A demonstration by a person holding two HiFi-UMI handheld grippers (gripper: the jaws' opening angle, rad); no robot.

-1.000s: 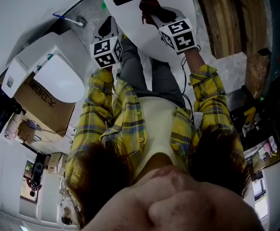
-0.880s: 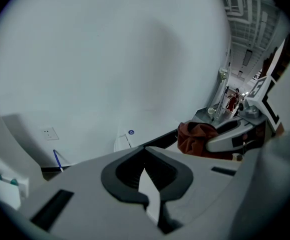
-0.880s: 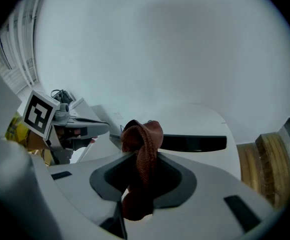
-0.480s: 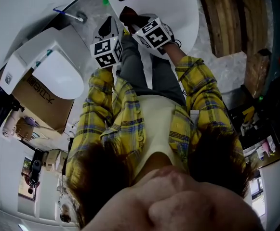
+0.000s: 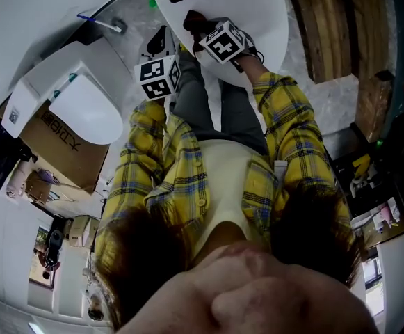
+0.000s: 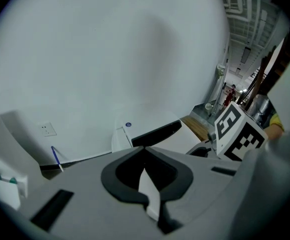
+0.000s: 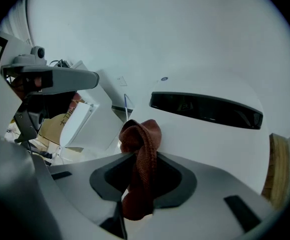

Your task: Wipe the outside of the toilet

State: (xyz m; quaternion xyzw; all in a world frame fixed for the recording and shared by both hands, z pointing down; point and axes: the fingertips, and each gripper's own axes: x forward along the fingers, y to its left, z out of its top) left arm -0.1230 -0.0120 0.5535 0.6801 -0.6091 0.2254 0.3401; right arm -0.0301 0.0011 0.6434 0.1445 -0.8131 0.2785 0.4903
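The white toilet (image 5: 257, 9) with a dark slot lies at the top of the head view. My right gripper (image 5: 205, 30) is shut on a reddish-brown cloth (image 5: 195, 21) and presses it against the toilet's outside near its left edge. In the right gripper view the cloth (image 7: 141, 149) bunches between the jaws against the toilet shell (image 7: 209, 144). My left gripper (image 5: 161, 51) hangs beside the toilet, left of the right one, shut with nothing in it. In the left gripper view (image 6: 147, 184) it points at the toilet (image 6: 149, 129) from a distance.
A second white toilet (image 5: 83, 106) stands at the left on a cardboard box (image 5: 62, 148). A blue-handled brush (image 5: 94, 23) leans by the wall. Wooden planks (image 5: 327, 26) lie to the right of the toilet. The person's legs and yellow plaid shirt fill the middle.
My right gripper has slid the cloth leftward across the toilet's surface. The left gripper has barely moved.
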